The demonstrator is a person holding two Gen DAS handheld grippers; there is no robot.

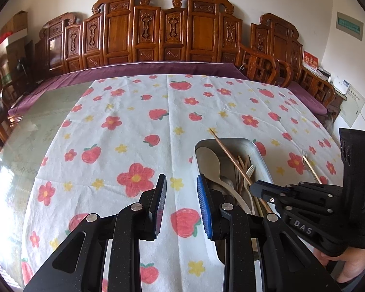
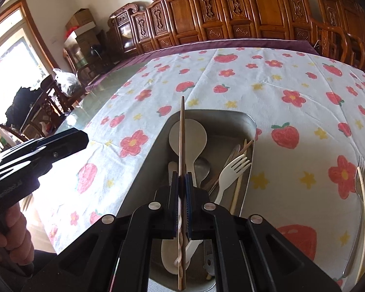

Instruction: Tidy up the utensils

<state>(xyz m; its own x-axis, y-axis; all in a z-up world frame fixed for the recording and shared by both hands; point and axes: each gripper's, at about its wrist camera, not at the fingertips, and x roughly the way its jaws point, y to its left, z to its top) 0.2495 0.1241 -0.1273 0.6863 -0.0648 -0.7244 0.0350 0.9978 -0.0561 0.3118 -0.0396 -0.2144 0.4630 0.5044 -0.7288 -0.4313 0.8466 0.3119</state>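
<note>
Carved wooden chairs [image 1: 124, 29] line the far wall behind a table spread with a strawberry-and-flower tablecloth [image 1: 124, 126]. At near left, the left gripper [image 1: 181, 204] hangs over bare cloth, jaws wide apart and holding nothing. Just right of it sits a metal tray [image 2: 251, 124] holding a pale ladle [image 2: 192, 133], a white plastic fork [image 2: 228, 172] and chopsticks. Over the tray, the right gripper [image 2: 182, 182] is clamped on a brown chopstick [image 2: 182, 131] pointing away. Farther right, a metal fork [image 2: 359, 194] and a pale chopstick [image 2: 364, 206] lie together on the cloth.
</note>
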